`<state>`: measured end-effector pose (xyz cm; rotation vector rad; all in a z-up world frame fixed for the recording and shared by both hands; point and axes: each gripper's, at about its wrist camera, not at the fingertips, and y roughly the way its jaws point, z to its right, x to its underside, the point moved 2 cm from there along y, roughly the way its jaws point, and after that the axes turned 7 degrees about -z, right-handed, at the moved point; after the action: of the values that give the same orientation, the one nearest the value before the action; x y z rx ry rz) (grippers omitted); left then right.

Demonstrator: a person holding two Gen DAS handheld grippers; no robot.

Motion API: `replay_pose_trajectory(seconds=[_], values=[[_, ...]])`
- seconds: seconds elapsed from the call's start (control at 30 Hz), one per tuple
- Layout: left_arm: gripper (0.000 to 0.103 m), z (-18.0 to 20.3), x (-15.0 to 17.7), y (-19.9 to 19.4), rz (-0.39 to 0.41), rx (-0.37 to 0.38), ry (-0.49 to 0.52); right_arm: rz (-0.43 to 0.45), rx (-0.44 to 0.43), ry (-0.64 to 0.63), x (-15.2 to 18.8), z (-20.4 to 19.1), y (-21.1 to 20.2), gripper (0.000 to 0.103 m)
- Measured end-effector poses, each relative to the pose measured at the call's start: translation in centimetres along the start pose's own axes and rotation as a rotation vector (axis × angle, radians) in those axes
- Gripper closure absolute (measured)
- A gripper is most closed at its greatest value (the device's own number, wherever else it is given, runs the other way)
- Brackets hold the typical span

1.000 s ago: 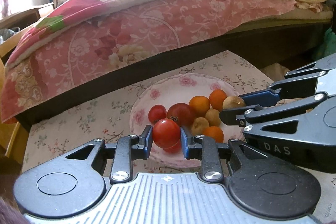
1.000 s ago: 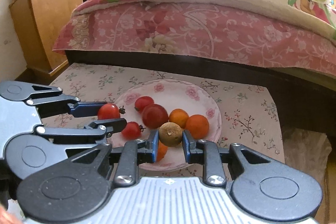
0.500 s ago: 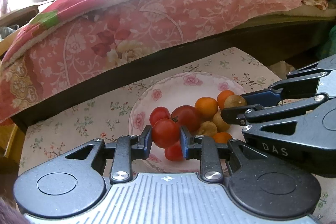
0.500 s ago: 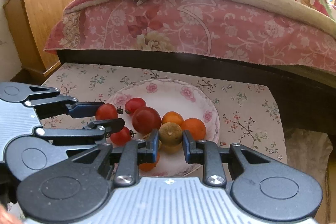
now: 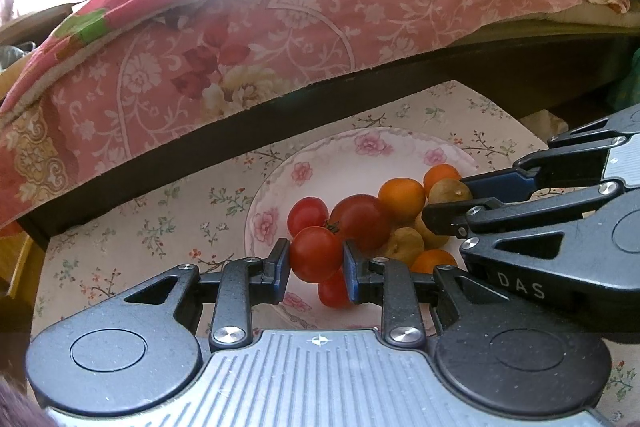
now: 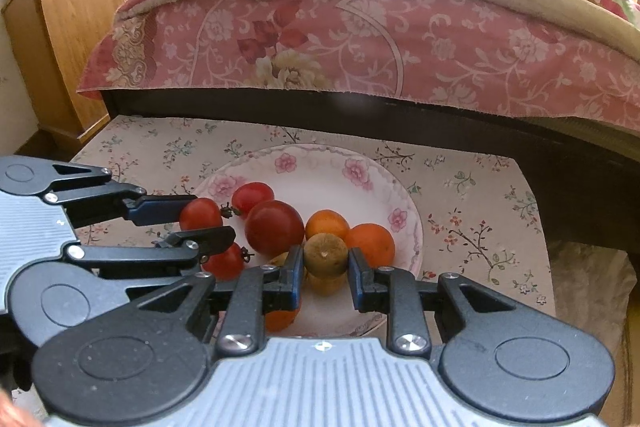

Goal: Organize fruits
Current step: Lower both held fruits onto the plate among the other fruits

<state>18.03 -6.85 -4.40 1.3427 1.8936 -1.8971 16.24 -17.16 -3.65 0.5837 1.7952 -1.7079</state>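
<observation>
Tomato [image 5: 315, 253], glossy red, round, clamped in left tool [image 5: 316, 269]; brownish-green fruit [image 6: 325, 253], dull, pinched in right tool [image 6: 325, 277], both above flowered plate [image 6: 320, 167] ahead.

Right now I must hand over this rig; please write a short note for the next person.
Left gripper: shut on a red tomato, over the near-left edge of the plate.
Right gripper: shut on a brown-green fruit, above the pile.
On the plate: other tomatoes, orange fruits, more brown ones.
Done: both fruits are gripped.
Left: place both; I cannot see a sorting place.
</observation>
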Motion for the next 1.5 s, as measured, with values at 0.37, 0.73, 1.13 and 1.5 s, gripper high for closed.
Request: replay_pose_trajectory(seconds=[0.37, 0.73, 1.13, 1.5], values=[[0.069, -0.16, 0.05, 0.58, -0.003, -0.004, 0.004, -0.006, 0.006, 0.008, -0.16, 0.07, 0.68, 0.076], [0.069, -0.43, -0.10, 0.86, 0.000, 0.002, -0.006, 0.008, 0.019, 0.003, -0.37, -0.03, 0.83, 0.076], [0.063, -0.68, -0.21, 0.96, 0.002, -0.005, -0.004, 0.007, 0.023, 0.001, -0.56, -0.02, 0.78, 0.076], [0.057, -0.84, -0.20, 0.99, 0.000, -0.016, -0.009, 0.007, 0.025, 0.005, -0.51, -0.01, 0.75, 0.075]])
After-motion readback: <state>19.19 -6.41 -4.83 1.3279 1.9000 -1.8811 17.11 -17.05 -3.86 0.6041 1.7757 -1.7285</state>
